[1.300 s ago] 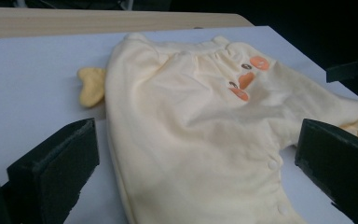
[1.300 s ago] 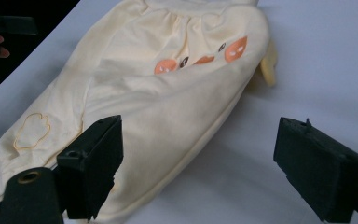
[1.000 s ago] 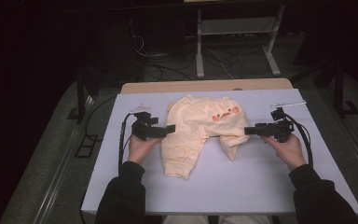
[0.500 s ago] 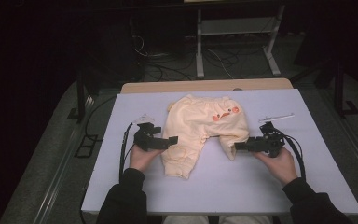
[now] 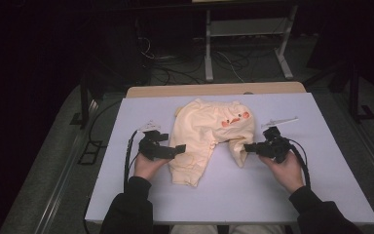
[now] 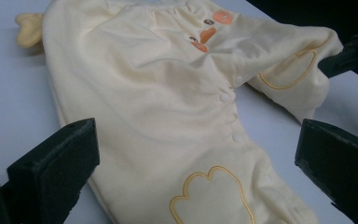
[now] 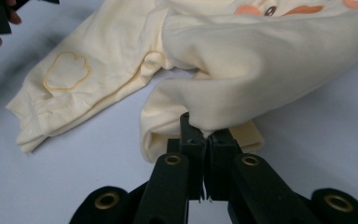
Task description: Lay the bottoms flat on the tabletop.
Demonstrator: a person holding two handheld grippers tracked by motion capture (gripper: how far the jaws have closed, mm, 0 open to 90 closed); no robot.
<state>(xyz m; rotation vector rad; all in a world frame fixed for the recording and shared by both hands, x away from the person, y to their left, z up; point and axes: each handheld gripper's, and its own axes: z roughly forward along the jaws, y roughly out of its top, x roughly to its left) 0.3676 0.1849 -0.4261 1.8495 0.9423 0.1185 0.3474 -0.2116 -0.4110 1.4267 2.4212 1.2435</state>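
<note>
A pale yellow baby garment [image 5: 207, 134] with orange face marks lies flat on the white table [image 5: 321, 185], its two legs pointing toward me. My left gripper [image 5: 177, 149] is open beside the left leg; its view has the jaws spread wide on either side of the garment [image 6: 168, 107] with nothing held, the left gripper [image 6: 198, 140] hovering just over the fabric. My right gripper [image 5: 248, 147] is at the end of the right leg. In its view the right gripper [image 7: 205, 137] is shut on a bunched fold of that garment [image 7: 242, 74].
A thin white stick-like object [image 5: 278, 121] lies on the table behind the right gripper. A wooden strip [image 5: 214, 90] borders the table's far edge, with a metal stand [image 5: 246, 44] and cables on the dark floor beyond.
Both grippers have come nearer to me. The right gripper has moved inward to the left with the right leg's end, which now looks shorter and bunched.
</note>
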